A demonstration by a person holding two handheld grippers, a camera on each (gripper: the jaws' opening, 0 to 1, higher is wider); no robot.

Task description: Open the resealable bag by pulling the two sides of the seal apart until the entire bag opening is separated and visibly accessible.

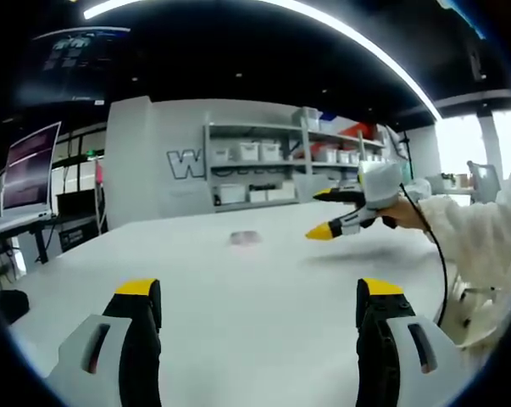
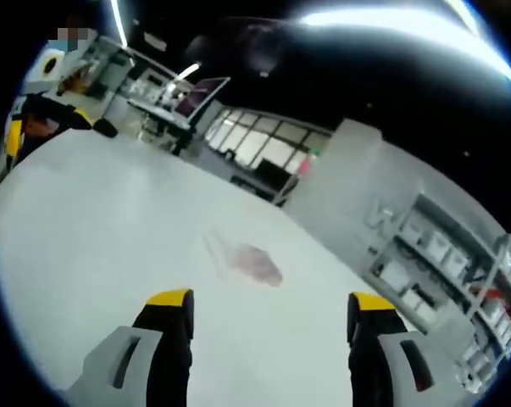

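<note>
Across a broad white table (image 1: pixel 238 297) that runs back toward a grey wall, shelving (image 1: pixel 263 165) stacked with white bins stands at the far side, and the left gripper view alone takes in a monitor (image 1: pixel 28 170) on a side desk at the left. In that view the right gripper (image 1: pixel 327 212) hangs above the table's right part, held by a hand in a white sleeve (image 1: pixel 484 229), its yellow-tipped jaws spread with nothing between them. The left gripper (image 1: pixel 259 292) has its own jaws wide apart and empty, low over the table. Smallest is the resealable bag (image 2: pixel 251 263), lying flat on the table well ahead of both; the right gripper view shows its clear film and pinkish contents, the left gripper view a faint blur.
</note>
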